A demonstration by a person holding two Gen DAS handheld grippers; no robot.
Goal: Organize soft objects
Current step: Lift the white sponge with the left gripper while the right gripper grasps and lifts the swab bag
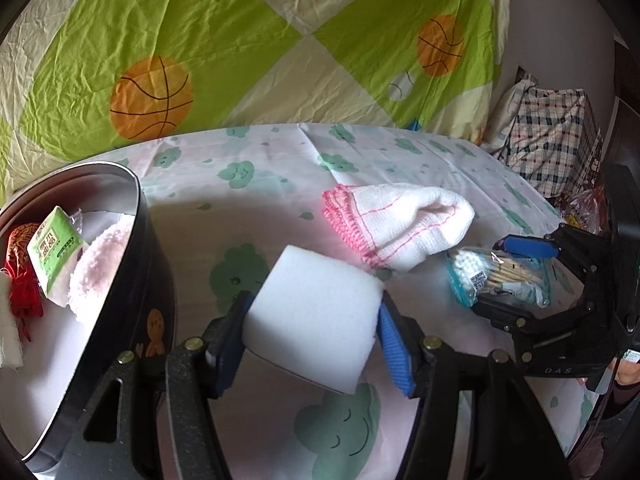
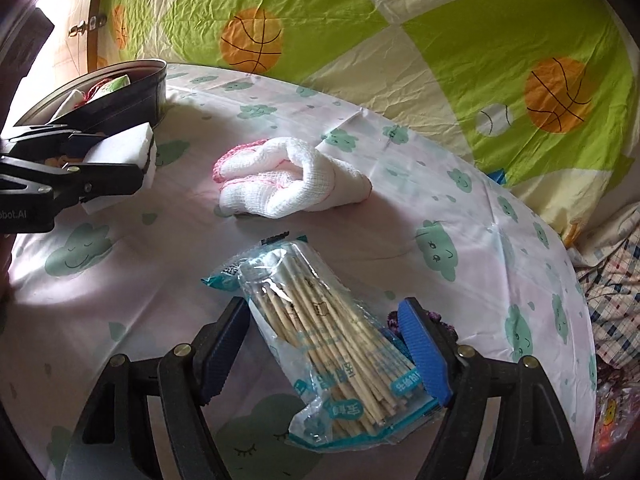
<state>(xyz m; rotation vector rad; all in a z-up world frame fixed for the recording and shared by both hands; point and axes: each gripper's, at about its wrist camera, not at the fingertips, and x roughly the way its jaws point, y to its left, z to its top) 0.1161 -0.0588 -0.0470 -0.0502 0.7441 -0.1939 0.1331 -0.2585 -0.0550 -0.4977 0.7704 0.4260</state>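
My left gripper (image 1: 312, 308) is shut on a white sponge block (image 1: 316, 312), held just above the cloud-print cloth beside a black round tin (image 1: 152, 264). The tin holds a green tissue pack (image 1: 56, 256), a pink fluffy cloth (image 1: 100, 264) and a red item (image 1: 22, 276). A white towel with pink edging (image 1: 400, 224) lies rolled at mid-table. My right gripper (image 2: 324, 308) stands open astride a plastic pack of cotton swabs (image 2: 332, 344) that lies on the cloth. The right wrist view also shows the sponge (image 2: 120, 148), the towel (image 2: 292, 180) and the tin (image 2: 132, 96).
A green and cream sheet with basketball prints (image 1: 280, 40) hangs behind the table. A plaid bag (image 1: 552, 148) sits past the table's right edge. The table (image 2: 460, 216) wears a pink cloth with green clouds.
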